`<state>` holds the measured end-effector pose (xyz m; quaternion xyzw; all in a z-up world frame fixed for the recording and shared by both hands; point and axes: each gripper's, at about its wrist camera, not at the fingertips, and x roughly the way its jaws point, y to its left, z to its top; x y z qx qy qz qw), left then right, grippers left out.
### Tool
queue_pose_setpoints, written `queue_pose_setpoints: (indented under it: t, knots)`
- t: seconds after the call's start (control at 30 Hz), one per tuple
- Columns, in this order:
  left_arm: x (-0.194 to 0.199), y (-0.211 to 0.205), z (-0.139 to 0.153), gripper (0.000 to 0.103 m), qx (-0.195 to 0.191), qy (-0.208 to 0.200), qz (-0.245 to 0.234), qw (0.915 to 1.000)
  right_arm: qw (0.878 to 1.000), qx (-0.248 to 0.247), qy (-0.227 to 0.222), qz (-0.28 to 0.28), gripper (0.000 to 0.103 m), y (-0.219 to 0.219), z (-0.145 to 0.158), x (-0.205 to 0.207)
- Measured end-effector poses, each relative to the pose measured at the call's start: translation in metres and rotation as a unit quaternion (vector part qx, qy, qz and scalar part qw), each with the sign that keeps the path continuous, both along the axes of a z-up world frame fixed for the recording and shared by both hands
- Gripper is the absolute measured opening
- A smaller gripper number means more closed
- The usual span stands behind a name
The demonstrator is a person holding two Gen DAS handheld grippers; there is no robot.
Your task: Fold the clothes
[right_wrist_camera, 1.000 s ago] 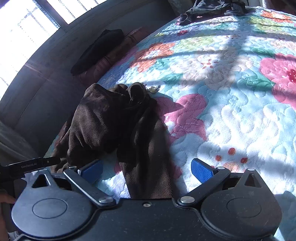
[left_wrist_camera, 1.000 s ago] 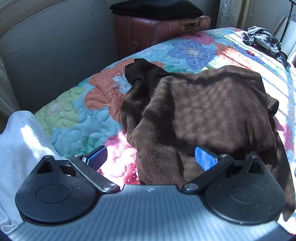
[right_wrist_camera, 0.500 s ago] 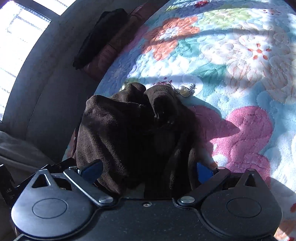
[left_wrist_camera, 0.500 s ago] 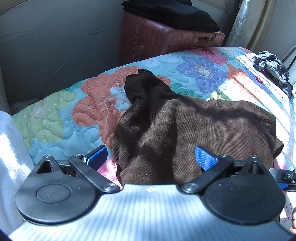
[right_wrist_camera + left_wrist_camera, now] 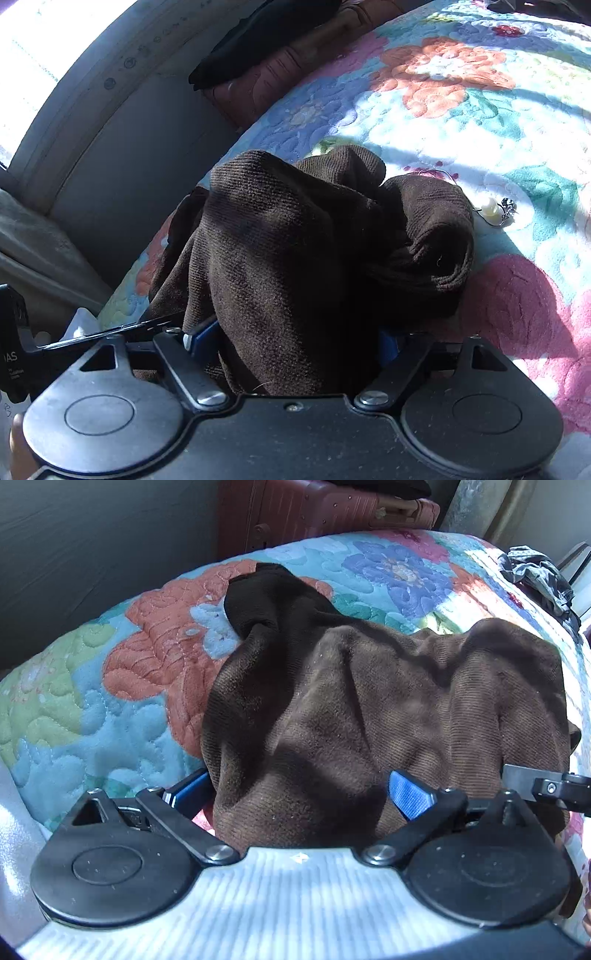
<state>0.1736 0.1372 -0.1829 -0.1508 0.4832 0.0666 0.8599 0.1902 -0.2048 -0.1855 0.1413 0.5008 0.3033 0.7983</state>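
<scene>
Both grippers sit at the near edge of the brown garment (image 5: 388,709), which lies bunched on the quilt (image 5: 110,701) close to the bed's near edge, toward the corner by the suitcase (image 5: 314,513).

Left gripper (image 5: 299,794): jaws wide apart, cloth mounded between the blue pads (image 5: 408,794), nothing pinched yet. Right gripper (image 5: 291,341): jaws also spread, fabric fills the gap and hides the pads; I can't tell whether it's biting.

Judgement: you're setting up a two-point hem grab.
- Take one layer per side, not the whole heap.
- Close on the edge itself; keep the two grips well apart so the cloth tensions flat when lifted.
- Right side: watch the rolled sleeve end (image 5: 432,236); don't clamp it in with the body.

Material: fine-ribbed knit, soft, limp, holds deep folds. It should drape and slip, not crease sharply. The quilt is padded and stitched, so expect drag. A small pearl trinket (image 5: 495,212) on a thin wire lies just beside the sleeve; it could snag.
</scene>
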Motion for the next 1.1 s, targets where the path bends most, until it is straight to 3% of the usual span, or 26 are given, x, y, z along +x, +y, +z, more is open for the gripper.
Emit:
queue_pose_setpoints:
  t: [0.1, 0.17, 0.23, 0.3, 0.4, 0.57, 0.7, 0.87, 1.0, 1.1]
  knots:
    - [0.003, -0.007, -0.001, 0.100, 0.000, 0.007, 0.001, 1.0000, 1.000, -0.012, -0.021, 0.011, 0.075, 0.005, -0.002, 0.000]
    - [0.000, -0.013, 0.005, 0.069, -0.011, -0.008, -0.001, 0.9999, 0.999, -0.014, -0.038, 0.022, 0.068, 0.009, 0.000, -0.004]
    - [-0.004, -0.019, 0.011, 0.017, -0.060, -0.024, -0.023, 0.9976, 0.999, 0.003, -0.045, 0.029, 0.062, 0.005, 0.002, -0.008]
    - [-0.005, -0.033, 0.017, 0.016, -0.064, -0.033, -0.058, 0.9957, 0.998, 0.017, -0.047, 0.049, 0.055, 0.006, 0.005, -0.011]
    - [-0.008, -0.051, 0.026, 0.015, -0.024, -0.043, -0.080, 0.9956, 0.995, -0.005, -0.069, 0.067, 0.049, 0.013, 0.013, -0.019]
    - [-0.012, -0.053, 0.038, 0.015, -0.073, -0.059, -0.093, 0.9913, 0.994, -0.005, -0.087, 0.060, 0.041, 0.000, 0.031, -0.026]
    - [-0.011, -0.070, 0.053, 0.014, -0.075, -0.069, -0.116, 0.9879, 0.990, -0.029, -0.129, 0.053, 0.039, -0.009, 0.055, -0.036]
    - [-0.006, -0.090, 0.076, 0.014, -0.108, -0.099, -0.130, 0.9807, 0.983, -0.058, -0.166, 0.045, 0.039, -0.029, 0.085, -0.040]
    - [-0.002, -0.118, 0.097, 0.013, -0.100, -0.134, -0.153, 0.9739, 0.982, -0.053, -0.180, 0.012, 0.039, -0.059, 0.105, -0.041]
    - [0.002, -0.146, 0.112, 0.014, -0.099, -0.154, -0.183, 0.9659, 0.971, -0.081, -0.225, 0.007, 0.038, -0.079, 0.119, -0.049]
